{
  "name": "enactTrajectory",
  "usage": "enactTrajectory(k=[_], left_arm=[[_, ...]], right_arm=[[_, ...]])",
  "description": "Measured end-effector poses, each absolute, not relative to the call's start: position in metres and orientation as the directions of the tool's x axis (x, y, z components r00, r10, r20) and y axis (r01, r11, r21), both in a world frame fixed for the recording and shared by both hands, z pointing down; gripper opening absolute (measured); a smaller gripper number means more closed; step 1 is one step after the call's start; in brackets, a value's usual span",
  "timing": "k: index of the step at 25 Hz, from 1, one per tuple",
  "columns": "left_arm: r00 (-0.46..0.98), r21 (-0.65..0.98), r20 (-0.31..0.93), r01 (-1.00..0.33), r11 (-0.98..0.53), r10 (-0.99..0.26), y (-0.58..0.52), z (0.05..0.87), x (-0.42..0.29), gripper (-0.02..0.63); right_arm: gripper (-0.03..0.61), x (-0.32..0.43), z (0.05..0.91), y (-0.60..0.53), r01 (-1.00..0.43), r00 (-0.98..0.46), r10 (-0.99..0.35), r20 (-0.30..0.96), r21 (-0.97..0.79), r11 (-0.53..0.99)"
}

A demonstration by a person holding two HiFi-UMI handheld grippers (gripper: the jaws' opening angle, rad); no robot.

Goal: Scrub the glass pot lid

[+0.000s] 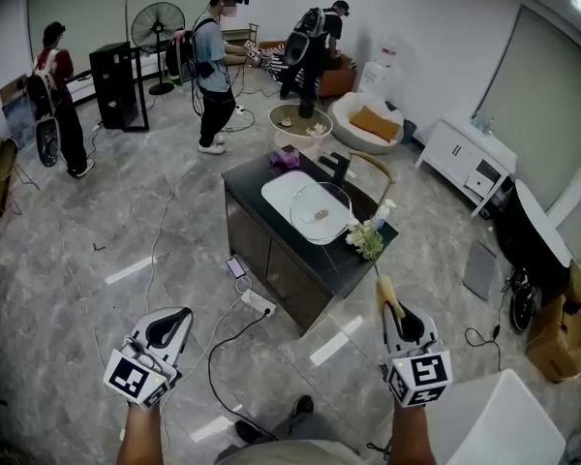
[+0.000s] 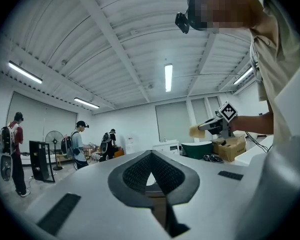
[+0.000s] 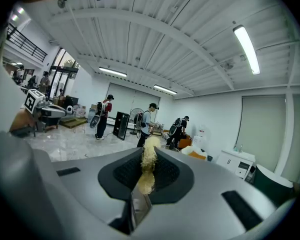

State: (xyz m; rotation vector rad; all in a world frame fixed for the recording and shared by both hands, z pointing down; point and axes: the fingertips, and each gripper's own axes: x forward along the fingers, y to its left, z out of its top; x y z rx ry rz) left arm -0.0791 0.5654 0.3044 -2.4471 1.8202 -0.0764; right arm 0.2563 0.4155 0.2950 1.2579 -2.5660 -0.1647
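A dark worktop (image 1: pixel 344 264) stands in the middle of the room in the head view. A white sink (image 1: pixel 276 192) is set into it. The glass pot lid (image 1: pixel 320 211) lies flat in the sink, toward its near right end, with its small knob up. A dark faucet (image 1: pixel 335 166) rises behind the sink, and a small bunch of white flowers (image 1: pixel 366 239) stands at the worktop's right corner, just beside the lid. At the far right of the floor a cardboard box (image 1: pixel 562 329) sits open; what it holds cannot be made out.

Only the head view shows the lid and the sink. The left gripper view shows the left tongs (image 2: pixel 151 156) with their jaws pressed together and nothing between them. Beyond them it shows the right tongs (image 2: pixel 217 126) held out level with a pale tuft at the tip. The right gripper view shows those right tongs (image 3: pixel 150 151) clamped on a yellow fibrous scrubber (image 3: pixel 145 181), which sticks out past the tips. The left tongs (image 3: pixel 45 112) appear far off at the left edge of that view.

In the head view both tongs are held low and near the person, the left tongs (image 1: pixel 174 320) and the right tongs (image 1: pixel 397 310) with the scrubber (image 1: pixel 388 294). Both are well apart from the lid, which lies ahead and between them, nearer the right.
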Motion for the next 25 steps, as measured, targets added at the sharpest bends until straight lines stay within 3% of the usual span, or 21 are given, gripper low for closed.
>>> enactTrajectory(k=[9, 25], left_arm=[[0.257, -0.089, 0.024, -0.962, -0.258, -0.966, 0.533, 0.321, -0.081, 0.015], [0.173, -0.103, 0.086, -0.978, -0.181, -0.981, 0.368, 0.320, -0.026, 0.015]], right_arm=[[0.048, 0.252, 0.310, 0.362, -0.764, -0.607, -0.771, 0.192, 0.127, 0.633], [0.048, 0.257, 0.326, 0.166, -0.674, -0.724, -0.668, 0.174, 0.028, 0.738]])
